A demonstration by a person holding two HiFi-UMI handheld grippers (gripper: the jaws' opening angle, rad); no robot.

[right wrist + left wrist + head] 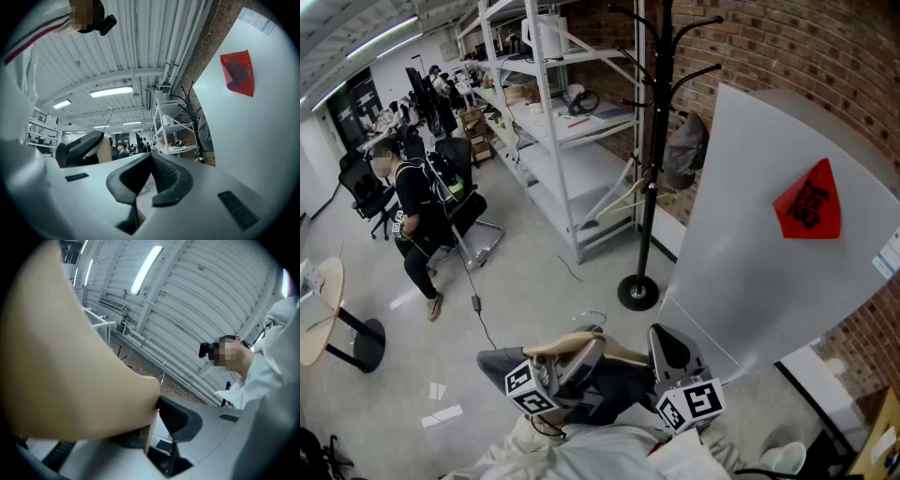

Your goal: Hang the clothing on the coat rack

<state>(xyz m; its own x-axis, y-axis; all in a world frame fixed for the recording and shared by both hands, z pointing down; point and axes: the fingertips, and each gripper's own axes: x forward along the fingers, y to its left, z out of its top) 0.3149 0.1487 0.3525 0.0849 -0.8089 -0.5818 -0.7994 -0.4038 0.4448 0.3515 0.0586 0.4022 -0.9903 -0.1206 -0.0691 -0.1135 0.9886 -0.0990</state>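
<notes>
A black coat rack [652, 141] stands by the brick wall, with a grey garment [684, 150] and a bare wooden hanger [617, 199] hanging on it. Low in the head view, my left gripper [584, 352] is shut on a wooden hanger [572, 343] that carries dark grey clothing [609, 389]. In the left gripper view the tan hanger [70, 357] fills the left side, pinched at the jaws of the left gripper [157, 414]; its wire hook [163, 373] points up. My right gripper [667, 349] sits just right of the hanger. Its pads meet at the tips [150, 159] with nothing between them.
A large white panel [750, 253] with a red paper leans on the wall right of the rack. White shelving [553, 122] stands behind and left of the rack. A person [417, 211] sits on a chair at the left, near a round table [319, 319].
</notes>
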